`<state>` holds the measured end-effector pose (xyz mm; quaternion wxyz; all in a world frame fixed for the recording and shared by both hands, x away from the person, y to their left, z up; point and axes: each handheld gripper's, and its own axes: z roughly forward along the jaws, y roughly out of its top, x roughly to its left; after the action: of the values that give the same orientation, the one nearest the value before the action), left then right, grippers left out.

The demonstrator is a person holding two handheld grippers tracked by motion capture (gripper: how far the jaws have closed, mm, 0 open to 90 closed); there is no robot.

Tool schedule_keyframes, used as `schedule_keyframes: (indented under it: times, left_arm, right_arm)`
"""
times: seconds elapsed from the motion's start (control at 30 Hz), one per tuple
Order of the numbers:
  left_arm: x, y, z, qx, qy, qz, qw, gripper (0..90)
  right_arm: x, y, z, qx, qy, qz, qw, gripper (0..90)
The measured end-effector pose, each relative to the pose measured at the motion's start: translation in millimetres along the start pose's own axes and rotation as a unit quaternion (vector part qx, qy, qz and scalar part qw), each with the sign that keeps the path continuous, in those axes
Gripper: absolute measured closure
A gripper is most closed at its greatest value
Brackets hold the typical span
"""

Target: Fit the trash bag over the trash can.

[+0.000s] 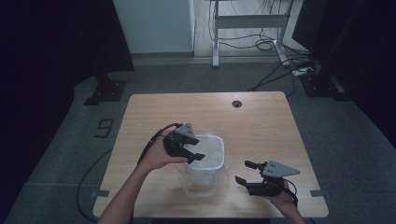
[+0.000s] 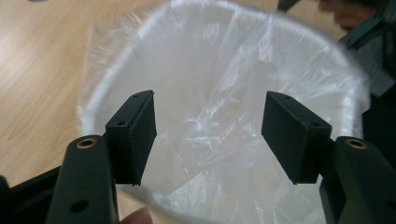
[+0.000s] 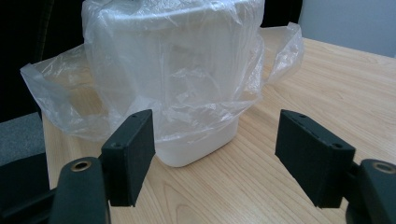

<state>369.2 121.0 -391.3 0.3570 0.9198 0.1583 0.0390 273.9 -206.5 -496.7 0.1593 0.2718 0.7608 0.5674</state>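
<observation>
The left claw [image 1: 195, 154] hangs right over the left rim of the bin [image 1: 205, 161], tipped down into its mouth. Its 2 jaws are spread and nothing sits between them. In the left gripper view the bag [image 2: 219, 135] lies loose just past the jaws, down inside the bin. So the bin is straight below and ahead of this claw, and this claw is the nearer one by far.

The bin stands upright near the front edge of the table [image 1: 261, 116], about in the middle from left to right. Its long axis points straight up. It is white, with a rounded square top that gets a bit smaller toward the bottom. The bag is thin, clear and crinkly. It lines the inside, folds over the rim, and hangs down the outside in loose flaps. The flaps stop short of the bin's foot, so a white band shows at the bottom in the right gripper view. I think the bag is being fitted, and the left claw looks set to tuck or pinch the plastic next.

The right claw [image 1: 243, 171] waits low by the front right corner of the table, apart from the bin. It points left at the bin's side. Its 2 jaws are spread too, and they hold nothing.
</observation>
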Motion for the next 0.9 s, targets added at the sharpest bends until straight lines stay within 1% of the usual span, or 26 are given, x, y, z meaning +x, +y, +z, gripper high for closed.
schedule_keyframes:
  times: [0.07,0.13,0.2,0.3,0.43,0.47,0.53,0.6,0.67,0.73,0.77,0.83,0.9]
  left_arm:
    - [-0.4,-3.3,-5.4,-0.026,0.006,-0.009,0.9996,35.1]
    - [-0.9,-7.0,-10.9,-0.047,0.011,-0.014,0.9987,35.1]
    - [-1.8,-11.1,-15.7,-0.062,0.016,-0.018,0.9978,35.1]
    - [-2.7,-18.6,-20.8,-0.079,0.017,-0.025,0.9965,35.1]
    - [-4.2,-28.9,-26.4,-0.091,0.028,-0.03,0.9951,35.2]
    - [-4.6,-31.6,-28.0,-0.095,0.03,-0.031,0.9945,35.1]
    - [-6.6,-37.0,-31.6,-0.101,0.043,-0.032,0.9934,35.1]
    - [-8.4,-43.1,-35.6,-0.11,0.045,-0.035,0.9923,35.1]
    - [-10.2,-49.8,-39.8,-0.117,0.052,-0.037,0.991,35.1]
    - [-11.3,-57.1,-43.9,-0.124,0.056,-0.043,0.9898,35.2]
    - [-11.6,-60.8,-46.0,-0.127,0.058,-0.046,0.9892,35.2]
    - [-11.5,-67.9,-49.3,-0.125,0.059,-0.049,0.9892,35.2]
    - [-11.2,-74.8,-51.9,-0.126,0.066,-0.055,0.9884,35.2]
  right_arm:
    - [-0.1,-0.3,-0.2,0.0,0.0,0.0,1.0,28.2]
    - [-0.6,-0.7,-0.6,0.001,-0.002,0.001,1.0,28.2]
    - [-1.1,-1.1,-0.6,0.0,-0.003,0.003,1.0,28.2]
    - [-1.5,-1.1,-1.4,-0.001,-0.005,0.003,1.0,28.2]
    - [-1.3,-1.1,-2.6,-0.003,-0.007,0.005,1.0,28.2]
    - [-1.4,-1.3,-2.8,-0.003,-0.008,0.006,0.9999,28.2]
    - [-1.7,-1.7,-3.3,-0.003,-0.009,0.007,0.9999,28.2]
    - [-2.3,-2.3,-3.9,-0.003,-0.011,0.007,0.9999,28.2]
    - [-3.1,-3.1,-4.4,-0.002,-0.012,0.007,0.9999,28.2]
    - [-4.0,-4.3,-4.5,-0.001,-0.015,0.009,0.9998,28.1]
    - [-4.5,-4.9,-4.6,-0.001,-0.016,0.01,0.9998,28.1]
    - [-5.3,-5.7,-5.0,0.002,-0.017,0.011,0.9998,28.1]
    - [-5.8,-6.4,-4.9,0.001,-0.018,0.012,0.9998,28.1]
